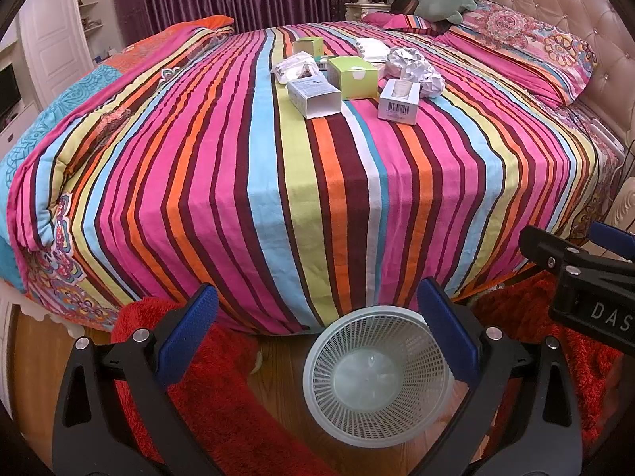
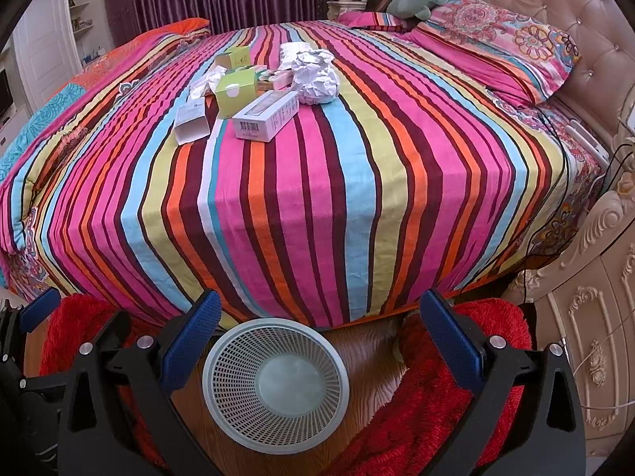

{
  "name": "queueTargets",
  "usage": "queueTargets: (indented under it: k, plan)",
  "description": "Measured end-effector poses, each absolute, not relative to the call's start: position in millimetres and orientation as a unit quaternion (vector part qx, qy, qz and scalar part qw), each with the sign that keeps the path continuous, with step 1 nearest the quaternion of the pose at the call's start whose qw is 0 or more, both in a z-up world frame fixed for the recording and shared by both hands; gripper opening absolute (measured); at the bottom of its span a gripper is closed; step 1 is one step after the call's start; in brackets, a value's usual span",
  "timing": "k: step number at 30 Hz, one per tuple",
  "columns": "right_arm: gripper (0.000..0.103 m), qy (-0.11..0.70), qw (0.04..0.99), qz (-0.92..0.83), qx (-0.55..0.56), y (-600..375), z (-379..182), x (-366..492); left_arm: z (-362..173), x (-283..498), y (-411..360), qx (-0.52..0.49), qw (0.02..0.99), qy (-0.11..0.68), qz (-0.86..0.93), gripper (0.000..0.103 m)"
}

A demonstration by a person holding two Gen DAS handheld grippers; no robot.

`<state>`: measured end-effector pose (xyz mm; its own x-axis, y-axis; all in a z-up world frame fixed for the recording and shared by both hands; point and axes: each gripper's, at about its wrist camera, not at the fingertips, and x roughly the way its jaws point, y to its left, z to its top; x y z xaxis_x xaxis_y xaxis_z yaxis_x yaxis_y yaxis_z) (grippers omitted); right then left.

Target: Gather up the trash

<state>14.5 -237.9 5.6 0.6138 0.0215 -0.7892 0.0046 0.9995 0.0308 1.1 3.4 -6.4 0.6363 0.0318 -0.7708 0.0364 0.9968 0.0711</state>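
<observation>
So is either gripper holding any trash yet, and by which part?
Nothing is held. The left gripper and right gripper are both open over the empty basket; the trash is on the bed.

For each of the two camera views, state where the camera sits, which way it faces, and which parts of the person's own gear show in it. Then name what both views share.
Left wrist view: sits on the left gripper by the bed's foot, facing the headboard; shows its open blue fingers and the right gripper at right.
Right wrist view: sits on the right gripper, facing likewise; the left gripper's blue fingertip shows at left.
Shared: the striped bed, the boxes and crumpled paper, the empty mesh basket on the floor.
</observation>
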Motion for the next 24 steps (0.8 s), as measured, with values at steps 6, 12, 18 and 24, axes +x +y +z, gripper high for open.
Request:
queueTargets:
  k: [6,12,18,24]
  plan:
    - [0.096,0.441,0.898,0.003,0.014,-237.5,5.2,14.7,-6.4,1.1,3.4,0.04,0.904,0.426,-0.002,0.097]
    - [0.096,0.441,0.897,0.003,0.014,-237.6,4.5,14.5,-6.3,1.2,3.4,0.04,0.904,0.427,-0.001,0.097]
    - [0.096,0.444,0.896,0.004,0.015,-238.2,4.3,14.4,-6.3,1.2,3.5,0.041,0.903,0.427,-0.002,0.097]
    - [0.096,0.444,0.896,0.004,0.015,-238.2,4.3,14.2,-6.3,1.2,3.5,0.04,0.903,0.427,-0.001,0.097]
